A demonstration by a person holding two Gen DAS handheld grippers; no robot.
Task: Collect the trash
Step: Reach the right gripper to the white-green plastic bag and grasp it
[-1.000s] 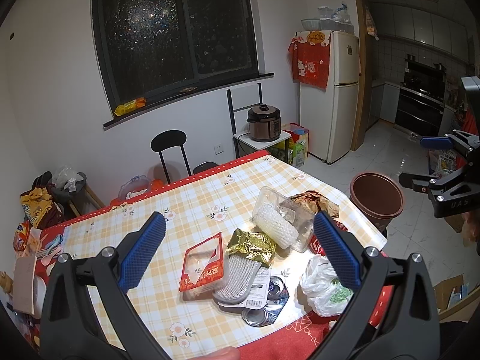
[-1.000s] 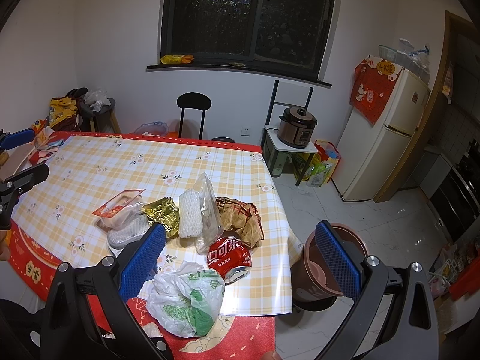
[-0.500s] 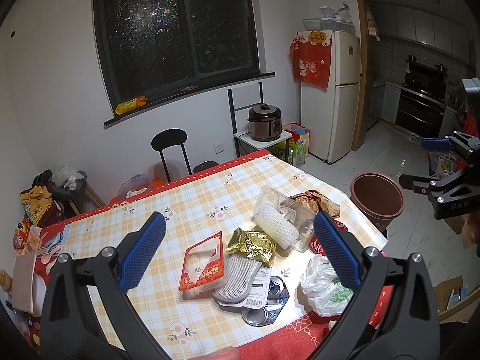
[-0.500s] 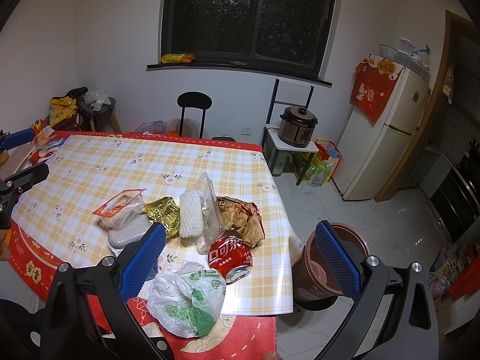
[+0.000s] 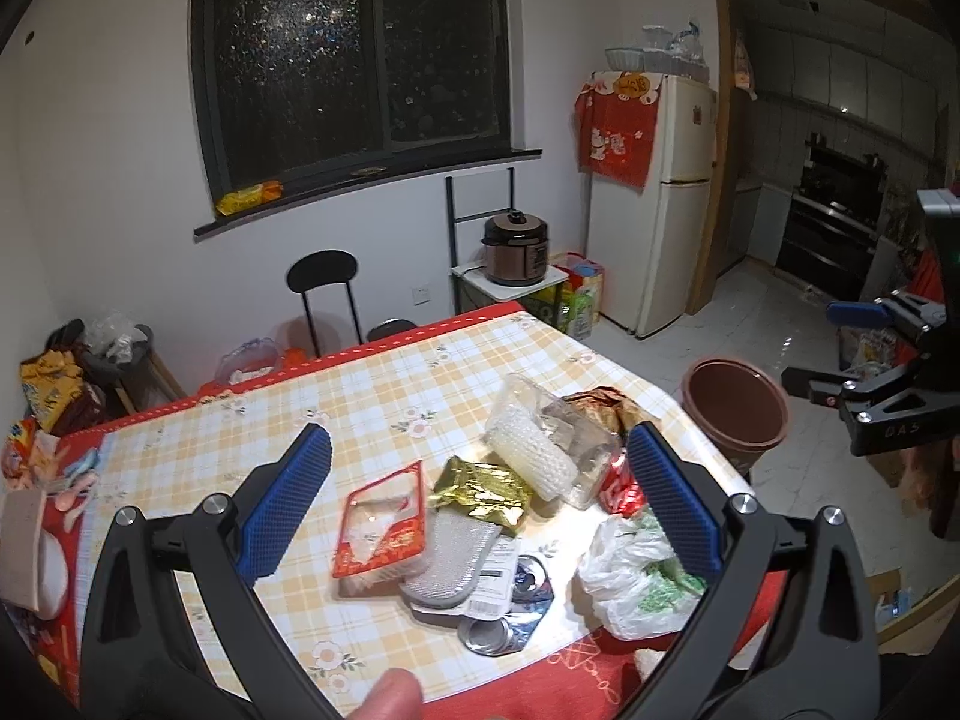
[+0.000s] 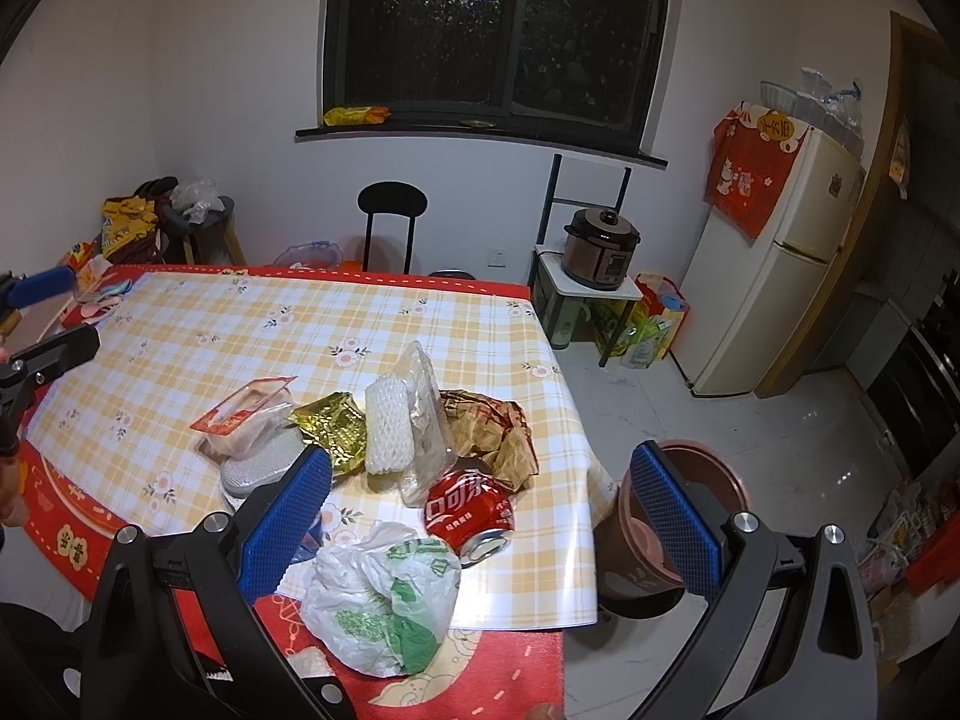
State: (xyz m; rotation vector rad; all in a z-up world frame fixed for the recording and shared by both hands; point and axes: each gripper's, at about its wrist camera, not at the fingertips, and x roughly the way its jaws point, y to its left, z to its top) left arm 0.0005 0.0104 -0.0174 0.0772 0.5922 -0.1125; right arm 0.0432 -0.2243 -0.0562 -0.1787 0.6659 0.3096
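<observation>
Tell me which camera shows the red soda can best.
Right wrist view: the red soda can lies in full sight, label and open end visible. In the left wrist view, the can is mostly hidden behind a blue finger pad.

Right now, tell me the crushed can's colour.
Red with white lettering; the crushed can shows best in the right wrist view.

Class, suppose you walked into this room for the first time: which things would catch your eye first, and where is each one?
First, the heap of litter at the near end of the checked table: a crushed red can, a white and green plastic bag at the edge, a gold wrapper. Next, the brown bin on the floor off the table's corner. Both hand-held grippers, left and right, hang open above the litter.
</observation>
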